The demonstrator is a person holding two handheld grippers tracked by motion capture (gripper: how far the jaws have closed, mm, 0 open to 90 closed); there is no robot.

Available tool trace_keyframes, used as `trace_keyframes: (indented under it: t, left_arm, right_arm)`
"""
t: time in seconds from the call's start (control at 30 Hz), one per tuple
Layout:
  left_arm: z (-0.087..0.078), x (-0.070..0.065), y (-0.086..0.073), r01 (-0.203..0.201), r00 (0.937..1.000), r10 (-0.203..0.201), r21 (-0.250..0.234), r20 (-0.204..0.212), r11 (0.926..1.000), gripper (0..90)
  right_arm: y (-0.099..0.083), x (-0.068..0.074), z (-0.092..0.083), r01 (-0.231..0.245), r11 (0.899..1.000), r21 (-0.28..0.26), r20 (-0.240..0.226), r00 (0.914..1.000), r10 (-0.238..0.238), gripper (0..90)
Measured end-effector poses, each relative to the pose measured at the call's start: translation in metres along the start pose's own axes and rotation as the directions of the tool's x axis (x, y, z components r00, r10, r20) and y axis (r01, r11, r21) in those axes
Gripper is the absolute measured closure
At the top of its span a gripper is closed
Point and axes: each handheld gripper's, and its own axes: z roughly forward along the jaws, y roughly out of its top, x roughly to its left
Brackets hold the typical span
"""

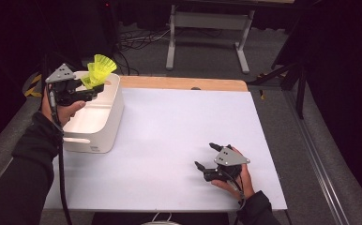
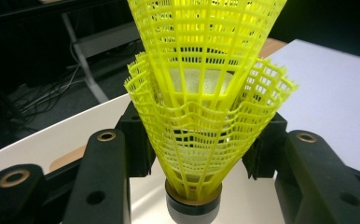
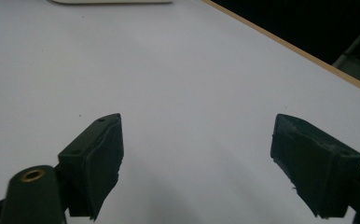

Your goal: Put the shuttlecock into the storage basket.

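My high camera sits above my side of the white table, facing forward and down, far enough back to take in both forearms and the floor beyond. The camera on my left gripper looks along its jaws, very close on the yellow shuttlecocks, with the white bin rim and table behind. My right gripper camera faces low across the table; all three views share that tabletop.

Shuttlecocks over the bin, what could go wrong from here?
1. The left tongs squeeze the springy mesh skirts of two nested shuttlecocks; the top one might slide off.
2. They hang near the bin rim, so an early release could drop them on the table.
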Motion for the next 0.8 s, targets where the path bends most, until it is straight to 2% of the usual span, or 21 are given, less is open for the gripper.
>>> trace_keyframes:
  t: [0.07, 0.2, 0.3, 0.47, 0.53, 0.6, 0.7, 0.77, 0.8]
  left_arm:
    - [0.004, 0.002, 0.001, 0.006, 1.0, -0.006, 0.013, 0.004, 0.9999, 53.3]
    - [0.013, 0.01, -0.001, 0.03, 0.9992, -0.029, 0.058, -0.028, 0.9979, 53.8]
    - [0.019, 0.015, -0.005, 0.045, 0.9978, -0.04, 0.106, -0.052, 0.9933, 54.1]
    - [0.022, 0.021, -0.006, 0.048, 0.9976, -0.04, 0.152, -0.056, 0.9872, 54.2]
    - [0.025, 0.026, -0.01, 0.07, 0.9967, -0.061, 0.196, -0.053, 0.9781, 54.2]
    - [0.026, 0.028, -0.012, 0.081, 0.9957, -0.069, 0.219, -0.062, 0.9723, 54.2]
    - [0.028, 0.03, -0.014, 0.064, 0.9964, -0.047, 0.258, -0.07, 0.9641, 54.3]
    - [0.03, 0.031, -0.015, 0.074, 0.996, -0.057, 0.275, -0.069, 0.9587, 54.3]
    - [0.032, 0.031, -0.016, 0.07, 0.9963, -0.051, 0.301, -0.069, 0.9512, 54.3]
  right_arm:
    - [0.0, 0.0, 0.001, 0.002, 1.0, 0.006, -0.001, 1.0, -0.002, 18.4]
    - [0.0, 0.0, 0.002, 0.006, 1.0, 0.012, -0.011, 0.9999, -0.006, 18.4]
    - [-0.001, -0.001, 0.004, 0.005, 1.0, 0.015, -0.014, 0.9999, -0.005, 18.4]
    - [-0.001, -0.002, 0.006, 0.004, 1.0, 0.023, -0.02, 0.9998, -0.004, 18.4]
    - [-0.001, -0.002, 0.006, 0.008, 1.0, 0.024, -0.02, 0.9998, -0.008, 18.4]
    - [-0.001, -0.003, 0.006, 0.012, 1.0, 0.026, -0.015, 0.9998, -0.012, 18.5]
    - [0.0, -0.003, 0.004, 0.01, 1.0, 0.02, -0.01, 0.9999, -0.01, 18.5]
    - [0.001, -0.003, 0.003, 0.012, 1.0, 0.019, -0.007, 0.9999, -0.012, 18.5]
    - [0.001, -0.004, 0.003, 0.011, 1.0, 0.017, -0.008, 0.9999, -0.011, 18.5]
